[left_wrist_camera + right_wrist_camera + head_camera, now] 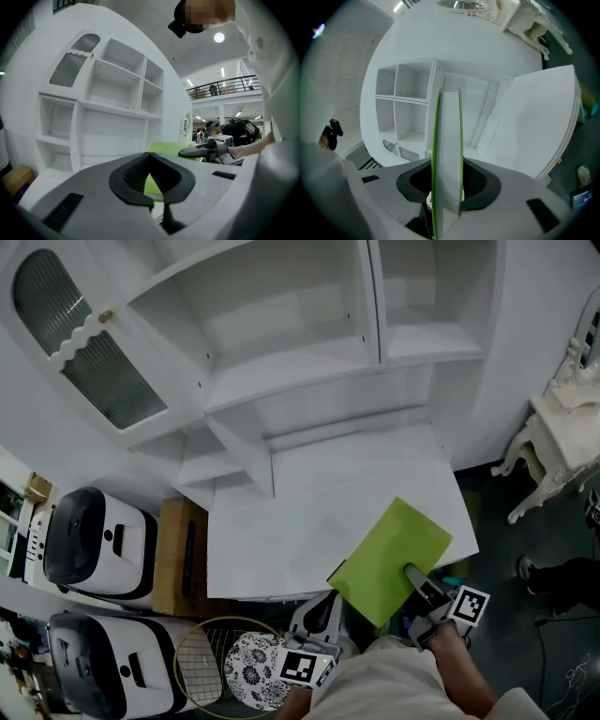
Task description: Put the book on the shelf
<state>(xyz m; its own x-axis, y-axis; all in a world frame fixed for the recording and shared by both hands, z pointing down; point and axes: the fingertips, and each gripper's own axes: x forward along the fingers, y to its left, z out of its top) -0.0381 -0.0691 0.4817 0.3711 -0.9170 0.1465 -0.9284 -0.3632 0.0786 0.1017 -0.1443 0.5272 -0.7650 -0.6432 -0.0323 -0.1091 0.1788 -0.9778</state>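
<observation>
A lime-green book [389, 559] hangs flat over the front right corner of the white counter [300, 512], and my right gripper [412, 576] is shut on its near edge. In the right gripper view the book [447, 140] stands on edge between the jaws of the right gripper [447, 187], its white page block facing me. The white shelf unit [281, 362] rises behind the counter, and its compartments [405, 101] hold nothing. My left gripper [323, 601] sits low at the counter's front edge, shut with nothing in it. In its own view the left gripper [150, 157] points at the book [168, 149].
A cabinet door with ribbed glass [84, 343] stands open at the upper left. Two white appliances [94, 545], a cardboard box [183, 554] and a wire basket with a patterned plate [248, 662] lie to the left. An ornate white table [562, 437] stands at the right.
</observation>
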